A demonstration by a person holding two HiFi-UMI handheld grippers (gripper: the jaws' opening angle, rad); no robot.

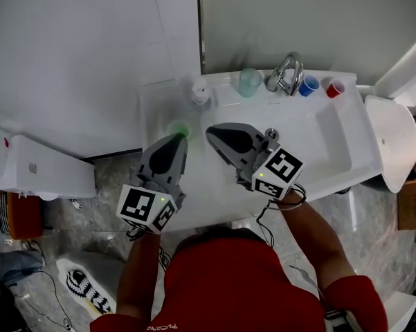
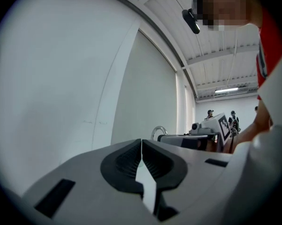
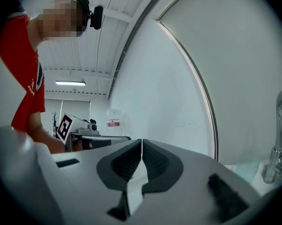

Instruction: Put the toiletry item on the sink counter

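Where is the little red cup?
In the head view, the red cup stands at the back right corner of the sink counter. The blue cup is next to it, and both are to the right of the faucet.

Bathroom, white sink [image 1: 322,135], faucet [image 1: 285,75], blue cup [image 1: 308,86]

In the head view the left gripper [image 1: 181,138] covers most of a green thing [image 1: 178,128] on the tabletop [image 1: 156,116]. Only a blurred rim shows, too little to tell its kind. The white bottle [image 1: 199,92] behind it is blurred too. In the right gripper view the picture's edge cuts off the tap [image 3: 278,139].
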